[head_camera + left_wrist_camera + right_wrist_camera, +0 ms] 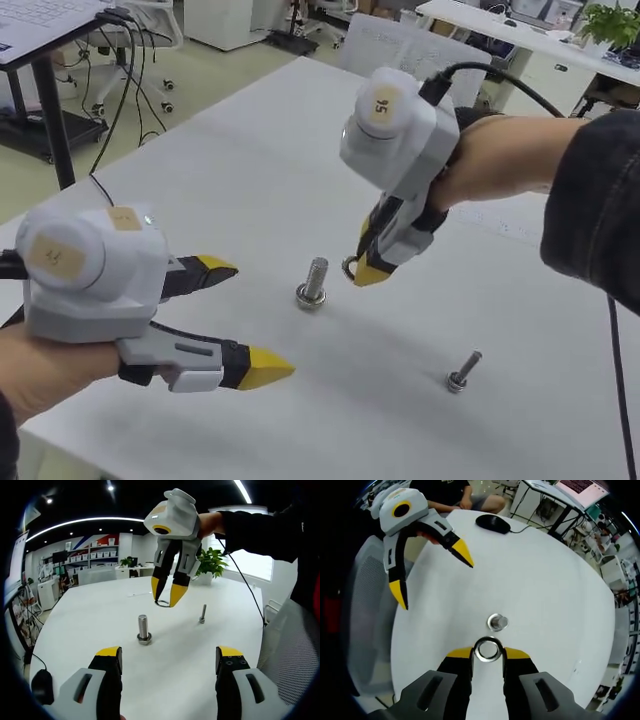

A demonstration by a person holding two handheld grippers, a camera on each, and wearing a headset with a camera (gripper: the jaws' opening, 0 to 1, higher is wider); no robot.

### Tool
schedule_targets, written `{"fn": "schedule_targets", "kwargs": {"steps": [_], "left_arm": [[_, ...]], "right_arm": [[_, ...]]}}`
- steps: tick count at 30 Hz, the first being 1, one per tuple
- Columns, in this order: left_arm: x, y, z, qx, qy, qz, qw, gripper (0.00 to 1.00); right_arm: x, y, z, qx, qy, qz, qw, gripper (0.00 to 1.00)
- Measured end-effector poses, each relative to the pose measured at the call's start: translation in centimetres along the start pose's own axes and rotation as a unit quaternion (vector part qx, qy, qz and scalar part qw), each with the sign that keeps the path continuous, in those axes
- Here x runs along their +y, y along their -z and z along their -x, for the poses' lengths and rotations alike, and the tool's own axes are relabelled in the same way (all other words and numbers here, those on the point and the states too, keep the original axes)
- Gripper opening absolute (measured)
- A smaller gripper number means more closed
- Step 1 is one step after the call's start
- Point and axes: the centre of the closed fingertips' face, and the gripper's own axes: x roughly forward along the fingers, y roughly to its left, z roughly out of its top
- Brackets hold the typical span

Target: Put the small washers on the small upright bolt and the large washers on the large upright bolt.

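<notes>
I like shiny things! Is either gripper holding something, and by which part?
The right gripper pinches a washer by its outer rim; the left gripper holds nothing.

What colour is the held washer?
Silver; the washer shows best in the right gripper view.

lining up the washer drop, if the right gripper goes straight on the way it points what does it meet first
Probably the large upright bolt, which stands just beyond the washer pinched in the right gripper. Depth is unclear, so it could land on the table beside it.

Bright even overhead light, ceiling strips (85, 520) glaring (left gripper view); soft shadows, fisheye edges bent, sharp focus
</notes>
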Motion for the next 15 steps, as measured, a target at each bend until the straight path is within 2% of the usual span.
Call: {"fn": "schedule_targets", "kwargs": {"steps": [12, 15], "left_arm": [[0.5, 0.4, 0.0, 0.001, -0.003, 0.007, 1.0000, 0.76], [0.6, 0.5, 0.0, 0.003, -0.004, 0.009, 0.9999, 0.76]], "right_arm": [[-1.5, -1.7, 0.0, -0.006, 0.000, 0.016, 0.9998, 0.23], [-2.3, -1.8, -0.2, -0.010, 0.001, 0.013, 0.9999, 0.23]]}}
